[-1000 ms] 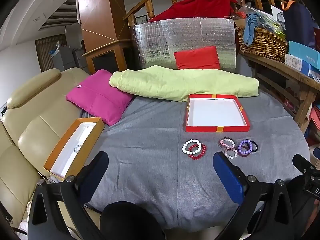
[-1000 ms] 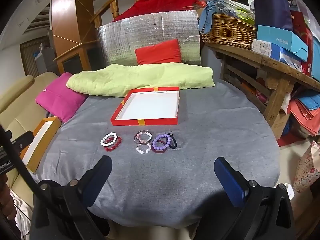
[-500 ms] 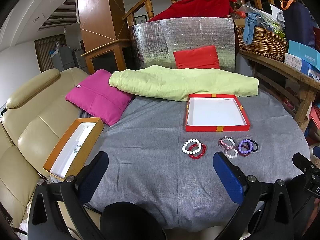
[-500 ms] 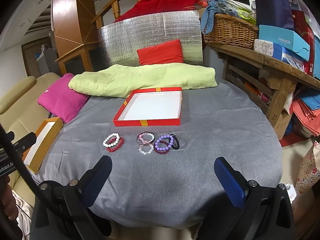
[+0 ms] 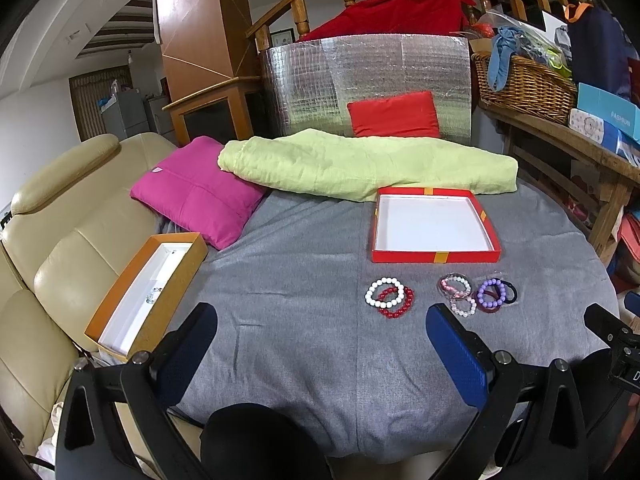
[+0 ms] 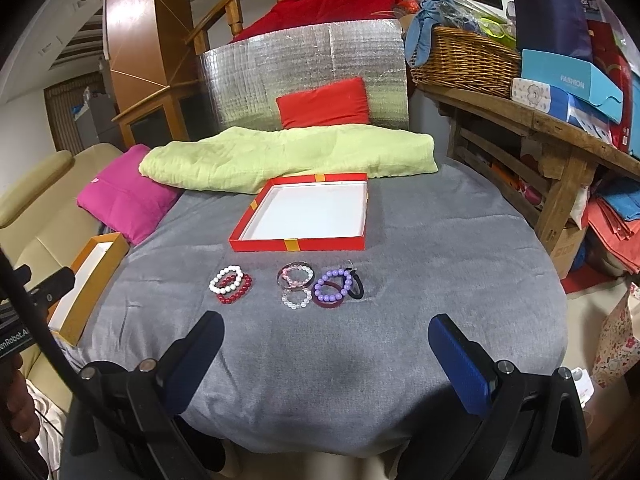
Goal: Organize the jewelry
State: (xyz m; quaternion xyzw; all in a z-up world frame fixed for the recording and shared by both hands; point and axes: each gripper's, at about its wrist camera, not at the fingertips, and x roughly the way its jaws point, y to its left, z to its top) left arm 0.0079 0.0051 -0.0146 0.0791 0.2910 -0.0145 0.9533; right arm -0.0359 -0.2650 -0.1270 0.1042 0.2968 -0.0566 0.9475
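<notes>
Lying at twelve o'clock ahead of the right tool [image 6: 324, 344], bracelets [image 6: 296, 286] untouched; both tools wide open, empty.

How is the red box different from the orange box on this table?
The red box is wide, square and shallow; the orange box is long, narrow and deeper. The red box sits fully on the grey cloth just behind the bracelets; the orange box lies at the table's left edge by the sofa. The red box looks empty; the orange box holds something small I cannot make out. Both are open with white insides.
</notes>
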